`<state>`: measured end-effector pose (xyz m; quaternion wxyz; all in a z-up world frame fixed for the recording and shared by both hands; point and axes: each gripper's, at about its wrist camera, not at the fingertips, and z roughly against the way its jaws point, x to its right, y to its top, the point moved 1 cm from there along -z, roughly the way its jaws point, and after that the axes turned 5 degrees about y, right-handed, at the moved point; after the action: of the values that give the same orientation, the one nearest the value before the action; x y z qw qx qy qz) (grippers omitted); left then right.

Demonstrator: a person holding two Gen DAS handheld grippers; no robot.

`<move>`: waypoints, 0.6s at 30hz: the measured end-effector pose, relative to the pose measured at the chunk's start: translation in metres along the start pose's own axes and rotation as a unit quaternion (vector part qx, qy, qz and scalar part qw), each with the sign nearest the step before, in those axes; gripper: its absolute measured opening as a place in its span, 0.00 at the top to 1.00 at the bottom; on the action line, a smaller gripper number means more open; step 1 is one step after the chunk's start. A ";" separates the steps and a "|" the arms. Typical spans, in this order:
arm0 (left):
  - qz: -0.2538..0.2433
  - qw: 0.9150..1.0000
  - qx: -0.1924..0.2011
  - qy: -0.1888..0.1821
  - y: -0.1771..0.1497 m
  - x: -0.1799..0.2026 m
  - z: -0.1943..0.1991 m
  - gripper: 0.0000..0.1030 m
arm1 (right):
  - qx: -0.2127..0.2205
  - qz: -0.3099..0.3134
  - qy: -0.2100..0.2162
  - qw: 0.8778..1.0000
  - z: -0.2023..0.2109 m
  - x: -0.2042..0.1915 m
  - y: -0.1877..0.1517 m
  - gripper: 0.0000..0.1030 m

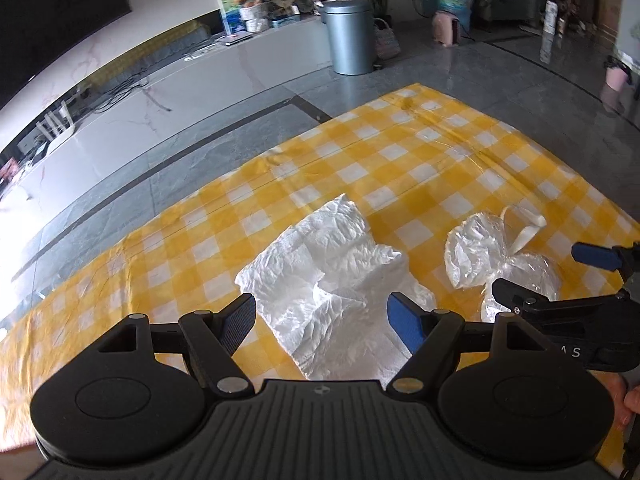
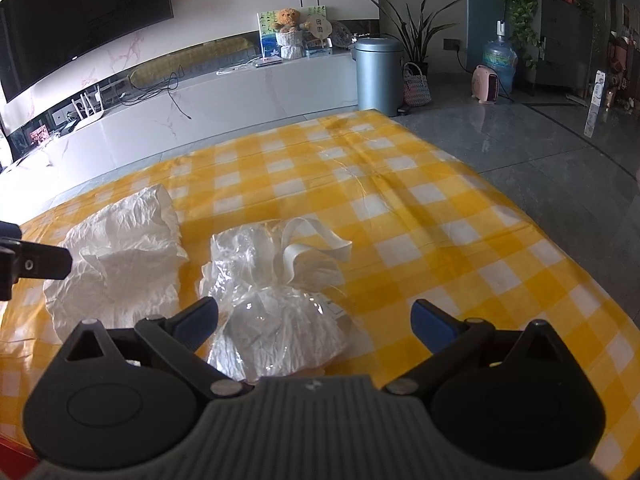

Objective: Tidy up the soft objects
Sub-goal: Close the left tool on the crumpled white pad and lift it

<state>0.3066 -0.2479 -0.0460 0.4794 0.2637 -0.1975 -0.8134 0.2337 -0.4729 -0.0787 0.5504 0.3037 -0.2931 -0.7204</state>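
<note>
Left wrist view: the left claw (image 1: 322, 312) stands spread and empty over the crumpled white plastic bag (image 1: 320, 280), which lies flat near the worktop's (image 1: 400, 152) near edge — likely lined up to pinch it. Just beside it sits the knotted clear bag (image 2: 276, 312) with its white handles loose on top. The right claw (image 2: 314, 320) straddles that bundle, spread wide, pads not pressing — poised, I judge, for a grab.

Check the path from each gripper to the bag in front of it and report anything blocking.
Nothing visible blocks either. The left gripper, jaws open, hangs right over the crumpled white plastic bag. The right gripper, also open, faces the clear plastic bag with its white handles; only checkered tablecloth surrounds them.
</note>
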 end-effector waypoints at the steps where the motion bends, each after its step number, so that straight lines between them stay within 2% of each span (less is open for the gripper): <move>1: -0.036 0.999 0.002 -0.013 0.002 0.004 -0.006 0.14 | -0.002 0.004 0.002 1.000 0.000 -0.001 0.000 0.02; 3: -0.099 0.995 0.003 -0.029 0.006 0.010 -0.015 0.13 | -0.007 0.010 0.003 1.000 -0.001 -0.002 -0.001 0.02; 8: -0.231 0.971 -0.012 -0.060 0.004 0.020 -0.046 0.12 | -0.017 0.003 0.006 1.000 -0.002 -0.003 0.000 0.03; 11: -0.273 0.959 -0.031 -0.068 0.005 0.022 -0.063 0.12 | -0.019 0.000 0.005 1.000 -0.003 -0.003 0.001 0.02; 15: -0.289 0.952 -0.066 -0.082 0.014 0.018 -0.086 0.10 | -0.022 0.003 0.005 1.000 -0.004 -0.004 0.002 0.03; 18: -0.296 0.948 -0.075 -0.086 0.024 0.016 -0.099 0.08 | -0.021 0.011 0.005 1.000 -0.004 -0.005 0.002 0.02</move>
<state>0.3777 -0.2795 -0.1141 0.2164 0.2025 -0.0891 -0.9509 0.2391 -0.4687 -0.0793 0.5660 0.2925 -0.2781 -0.7189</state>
